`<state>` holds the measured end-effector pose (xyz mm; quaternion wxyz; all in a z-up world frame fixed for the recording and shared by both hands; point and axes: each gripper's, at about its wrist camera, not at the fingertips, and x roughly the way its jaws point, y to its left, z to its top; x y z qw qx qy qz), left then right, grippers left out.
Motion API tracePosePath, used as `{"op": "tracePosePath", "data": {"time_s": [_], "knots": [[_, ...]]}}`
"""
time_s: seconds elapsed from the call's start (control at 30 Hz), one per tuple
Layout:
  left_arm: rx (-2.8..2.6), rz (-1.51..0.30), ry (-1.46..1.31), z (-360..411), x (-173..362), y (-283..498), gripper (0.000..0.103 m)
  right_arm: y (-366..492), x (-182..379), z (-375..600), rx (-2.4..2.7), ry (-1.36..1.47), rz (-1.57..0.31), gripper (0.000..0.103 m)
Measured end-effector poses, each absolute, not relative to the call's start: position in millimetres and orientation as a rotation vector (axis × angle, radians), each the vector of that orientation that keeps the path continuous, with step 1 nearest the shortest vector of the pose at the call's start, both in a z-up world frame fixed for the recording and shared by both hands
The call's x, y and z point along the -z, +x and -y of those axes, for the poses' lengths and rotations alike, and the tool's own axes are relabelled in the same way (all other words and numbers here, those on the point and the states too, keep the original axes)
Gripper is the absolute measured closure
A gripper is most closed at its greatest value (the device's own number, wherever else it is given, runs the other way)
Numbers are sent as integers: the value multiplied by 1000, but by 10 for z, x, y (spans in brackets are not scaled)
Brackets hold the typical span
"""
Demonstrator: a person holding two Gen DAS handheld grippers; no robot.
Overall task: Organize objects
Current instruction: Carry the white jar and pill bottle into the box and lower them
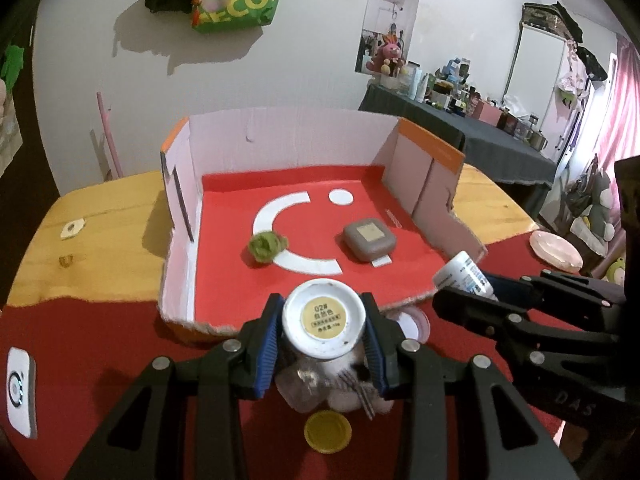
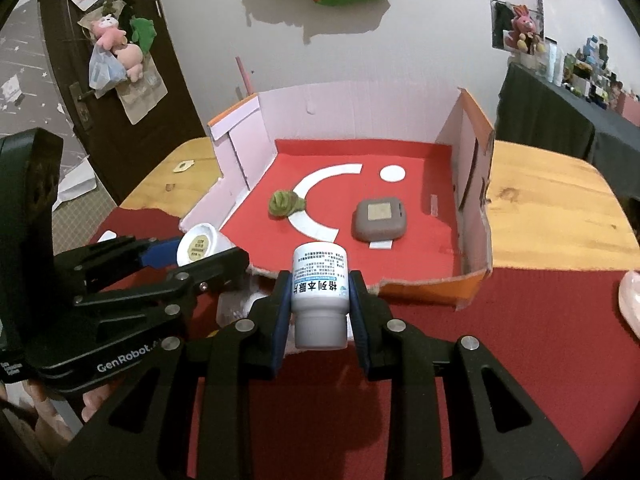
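A: Left wrist view: the left gripper (image 1: 324, 330) has its jaws clamped on a white jar (image 1: 324, 322), label end facing forward. The cardboard box (image 1: 280, 136) opens at twelve o'clock, just past the torn front edge.

B: What's inside already?

A: A green pom-pom (image 1: 267, 246) at eleven, a grey case (image 1: 369, 239) at one. A yellow cap (image 1: 327, 431) lies on the bench below.

B: Right wrist view?

A: The right gripper (image 2: 319, 304) has its jaws clamped on a white pill bottle (image 2: 319, 284), long axis pointing toward the box at twelve. Left gripper sits at nine, near; crowding seems likely.
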<state>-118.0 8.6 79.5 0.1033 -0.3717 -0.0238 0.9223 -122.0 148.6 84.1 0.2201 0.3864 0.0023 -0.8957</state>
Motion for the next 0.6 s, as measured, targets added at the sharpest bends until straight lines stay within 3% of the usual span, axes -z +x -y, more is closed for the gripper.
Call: {"op": "tracePosePath", "data": {"time_s": [0.6], "knots": [[-2627,72,-1224,-56,-691,-1631,63,-1668,-784,-1429,2408,1178,-46,77]]}}
